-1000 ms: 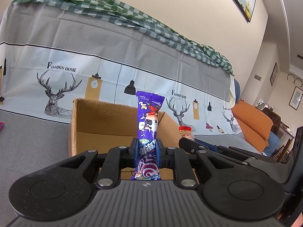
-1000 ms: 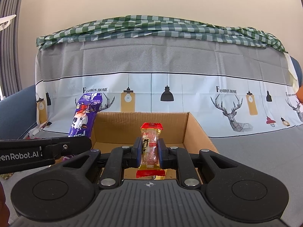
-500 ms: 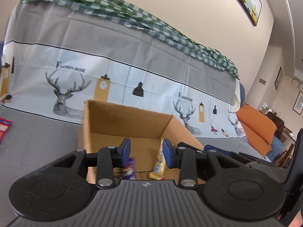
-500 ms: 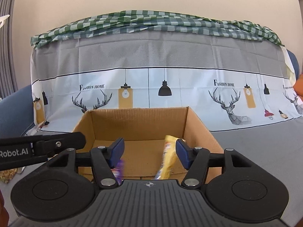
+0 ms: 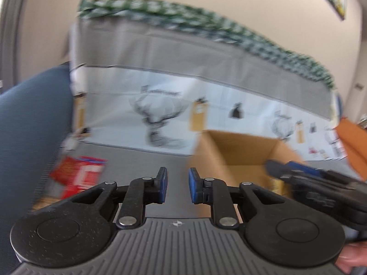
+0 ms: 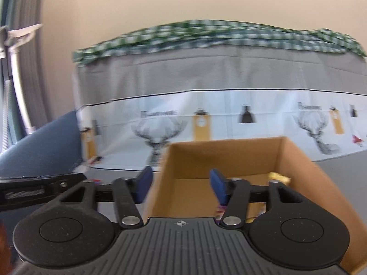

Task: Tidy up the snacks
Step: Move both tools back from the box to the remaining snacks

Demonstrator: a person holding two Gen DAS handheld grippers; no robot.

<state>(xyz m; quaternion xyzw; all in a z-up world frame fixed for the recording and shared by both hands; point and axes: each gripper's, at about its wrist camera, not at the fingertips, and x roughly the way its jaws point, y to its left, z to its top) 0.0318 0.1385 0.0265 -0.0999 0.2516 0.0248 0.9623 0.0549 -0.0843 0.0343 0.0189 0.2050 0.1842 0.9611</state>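
Both snacks are gone from the tongs — a second ago the left was pinching a purple bar and the right a red-ended candy, both over the cardboard box (image 6: 231,160). Now the left tongs (image 5: 177,186) are standing open with nothing between the pads, and the right tongs (image 6: 181,184) are spread wider, also empty. A yellow wrapper (image 6: 278,177) is lying inside the box by the right wall, and a purple scrap (image 6: 220,210) is peeking out behind the right finger — probably the bar, though blur makes that a guess.

The left view is now swinging off the box toward a red packet (image 5: 80,175) lying on the grey surface to the left; I'd judge that as the next pick, so the drop step is looking done.

Writing: the drape behind is too smeared to read in either view. The left tool's arm (image 6: 34,192) is showing white lettering in the right view, not legible now.
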